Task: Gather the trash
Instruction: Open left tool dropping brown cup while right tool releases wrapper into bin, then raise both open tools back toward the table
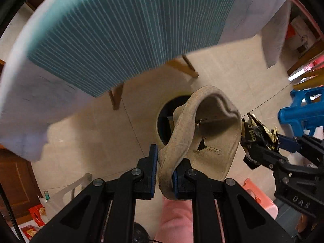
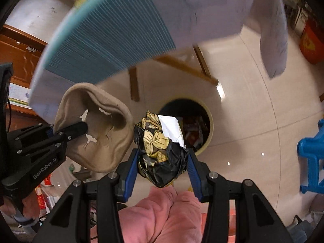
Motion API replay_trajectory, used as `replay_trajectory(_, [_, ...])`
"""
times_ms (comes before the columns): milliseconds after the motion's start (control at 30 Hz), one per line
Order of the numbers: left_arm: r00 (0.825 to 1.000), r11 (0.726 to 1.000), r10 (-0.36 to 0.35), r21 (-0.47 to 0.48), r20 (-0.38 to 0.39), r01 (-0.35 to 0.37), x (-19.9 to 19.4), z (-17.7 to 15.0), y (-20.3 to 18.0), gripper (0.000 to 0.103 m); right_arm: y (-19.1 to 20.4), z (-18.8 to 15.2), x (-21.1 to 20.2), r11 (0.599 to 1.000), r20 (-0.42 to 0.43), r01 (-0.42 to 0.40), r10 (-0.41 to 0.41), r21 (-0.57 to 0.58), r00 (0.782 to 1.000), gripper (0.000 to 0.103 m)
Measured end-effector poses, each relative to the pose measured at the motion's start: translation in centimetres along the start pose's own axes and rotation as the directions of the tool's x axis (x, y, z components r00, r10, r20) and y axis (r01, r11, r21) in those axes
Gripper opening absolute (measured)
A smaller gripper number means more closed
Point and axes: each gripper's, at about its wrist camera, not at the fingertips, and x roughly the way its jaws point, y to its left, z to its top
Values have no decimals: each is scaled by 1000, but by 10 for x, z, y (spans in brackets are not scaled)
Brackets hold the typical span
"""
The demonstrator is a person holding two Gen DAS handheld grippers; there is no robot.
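"GenRobot.AI" on left gripper (image 2: 66, 133)

A home: tiled floor (image 1: 232, 77), clothed table (image 1: 125, 30), wooden cabinets (image 2: 18, 54).

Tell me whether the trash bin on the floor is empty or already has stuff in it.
Not empty. The right wrist view looks down into the round bin, whose open mouth shows reddish wrappers and packaging inside. How full it is cannot be told.

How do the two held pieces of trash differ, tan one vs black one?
The tan pulp tray is a bowl-like moulded shell, matte, plain and torn in spots; the black wrapper is a crumpled glossy ball with gold flowers and a white patch. The left gripper pinches the tray by its thin rim, nearly shut; the right gripper spans the wrapper's whole bulk, wider. Both hang above the bin, neither dropped.
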Motion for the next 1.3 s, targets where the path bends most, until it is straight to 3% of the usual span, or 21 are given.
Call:
replay_trajectory(233, [1000, 999, -26, -27, -16, 26, 92, 4, -9, 12, -24, -4, 80, 998, -41, 48, -46, 39, 998, 46])
replay_trajectory(333, [1000, 999, -20, -27, 1, 20, 121, 8, -13, 37, -32, -1, 109, 997, -48, 68, -66, 34, 997, 46])
replay_trajectory(400, [1000, 1000, 1, -23, 8, -1, 133, 11, -14, 59, -36, 1, 126, 997, -53, 74, -72, 30, 996, 46])
replay_trajectory(433, [1000, 1000, 8, -27, 12, -7, 138, 10, -15, 62, -38, 2, 133, 997, -54, 78, -76, 27, 996, 46])
replay_trajectory(667, [1000, 997, -11, -80, -12, 10, 156, 4, 7, 64, -39, 12, 161, 996, -56, 89, -88, 19, 995, 47])
replay_trajectory(833, [999, 995, 12, -98, 36, -9, 146, -2, 18, 64, -26, 17, 163, 997, -52, 79, -79, 10, 996, 49])
replay_trajectory(967, [997, 992, 30, -121, 71, -21, 135, -7, 25, 64, -25, 26, 172, 996, -52, 91, -91, 5, 995, 55])
replay_trajectory(1100, [996, 988, 16, -153, 91, -2, 125, -7, 35, 65, -23, 31, 173, 995, -38, 103, -103, -5, 994, 76])
replay_trajectory(1300, [996, 981, 8, -194, 93, 10, 103, -10, 48, 67, -16, 38, 163, 992, -28, 122, -123, -21, 992, 77])
